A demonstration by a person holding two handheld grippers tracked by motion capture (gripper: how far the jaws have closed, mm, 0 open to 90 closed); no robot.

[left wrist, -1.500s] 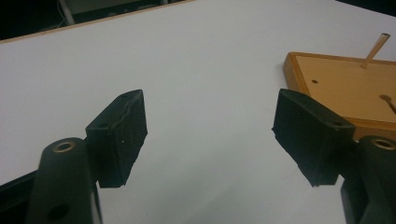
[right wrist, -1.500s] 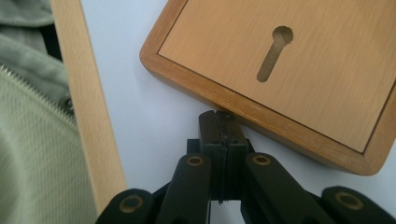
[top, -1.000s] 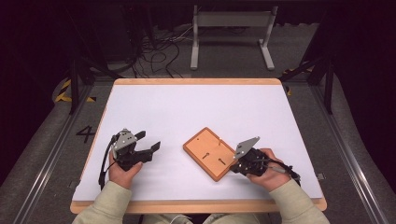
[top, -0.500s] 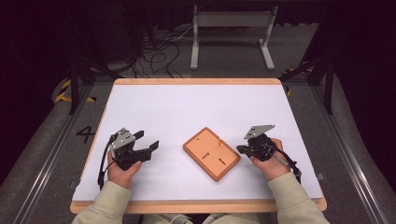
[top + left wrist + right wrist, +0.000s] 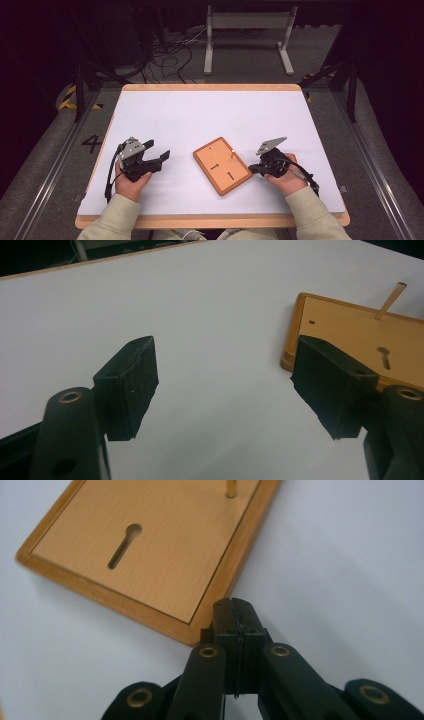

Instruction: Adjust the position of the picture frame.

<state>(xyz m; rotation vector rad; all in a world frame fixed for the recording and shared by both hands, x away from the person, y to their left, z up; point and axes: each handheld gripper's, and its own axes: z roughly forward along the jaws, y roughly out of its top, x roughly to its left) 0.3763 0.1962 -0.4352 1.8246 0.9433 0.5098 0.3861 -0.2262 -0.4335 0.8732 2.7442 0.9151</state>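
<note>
A flat wooden board (image 5: 222, 165) with two keyhole slots and one upright peg (image 5: 233, 150) lies on the white table (image 5: 210, 120), turned at an angle. The left gripper (image 5: 162, 159) rests on the table to the board's left, jaws wide open and empty (image 5: 225, 385), with the board (image 5: 365, 335) and its peg (image 5: 391, 299) just past the right-hand jaw. The right gripper (image 5: 251, 169) sits at the board's right edge, jaws pressed shut on nothing (image 5: 238, 612), its tips right by the board's rim (image 5: 150, 565).
The table has a wooden border (image 5: 210, 220). Beyond its far edge, cables (image 5: 170, 55) and a metal stand (image 5: 247, 35) sit on the dark floor. Rails (image 5: 60, 165) run along both sides.
The right gripper has drawn back to the right from over the board and now sits at its right edge. The left gripper has barely moved.
</note>
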